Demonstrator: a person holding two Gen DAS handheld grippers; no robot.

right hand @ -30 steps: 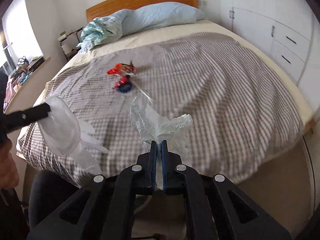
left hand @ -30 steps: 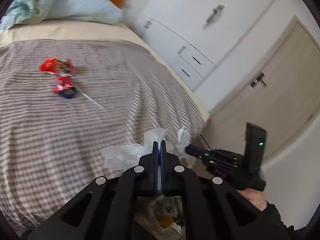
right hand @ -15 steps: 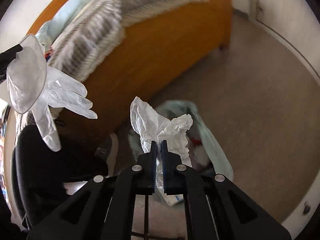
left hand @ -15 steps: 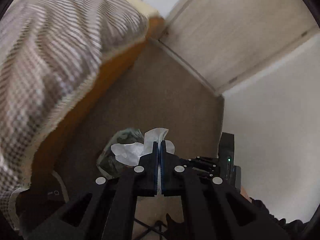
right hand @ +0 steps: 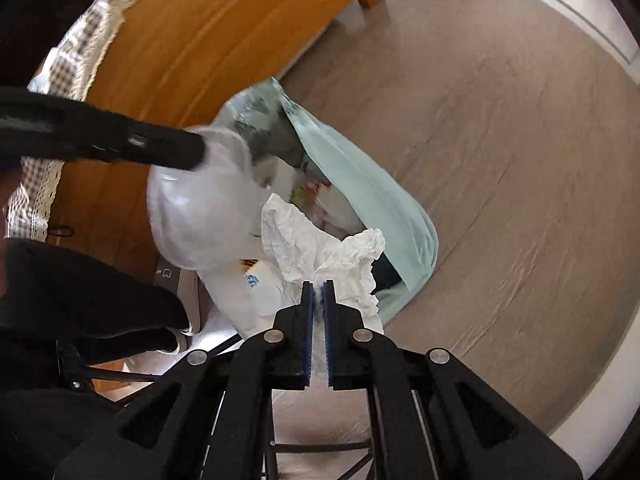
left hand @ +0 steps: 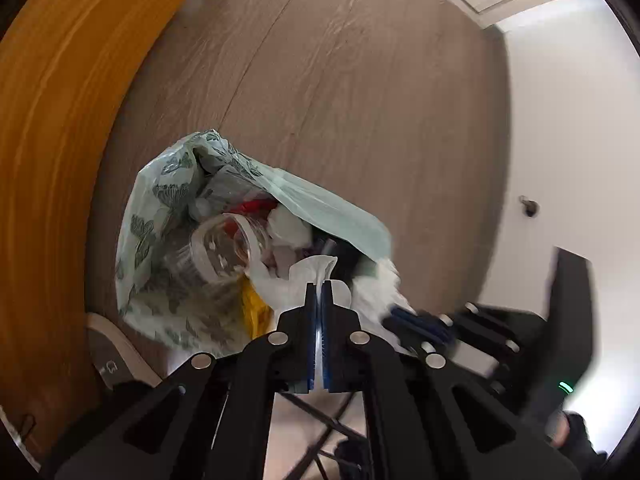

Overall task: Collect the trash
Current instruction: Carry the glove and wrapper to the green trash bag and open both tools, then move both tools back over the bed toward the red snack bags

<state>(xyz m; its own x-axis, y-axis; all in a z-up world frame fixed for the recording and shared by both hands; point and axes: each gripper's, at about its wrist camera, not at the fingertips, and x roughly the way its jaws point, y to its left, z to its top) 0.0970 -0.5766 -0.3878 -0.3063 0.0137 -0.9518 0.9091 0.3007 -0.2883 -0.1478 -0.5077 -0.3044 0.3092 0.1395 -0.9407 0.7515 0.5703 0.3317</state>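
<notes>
L gripper [left hand: 319, 282] clamped on clear glove [right hand: 200, 216], R gripper [right hand: 317, 282] pinching crumpled tissue [right hand: 320, 248]; trash bag [left hand: 160, 208] just ahead, below both.

In the left wrist view the right gripper [left hand: 404, 316] at lower right is smeared by motion, its fingertips hard to make out, and the white tissue [left hand: 376, 288] beside it is blurred. The trash bag [left hand: 168, 184] hides most of its contents under its pale green flap. In the right wrist view the left gripper [right hand: 196, 152] at upper left is blurred; its clear glove [right hand: 200, 208] covers part of the bag's mouth. The bed frame [right hand: 208, 32] runs off the top edge.
</notes>
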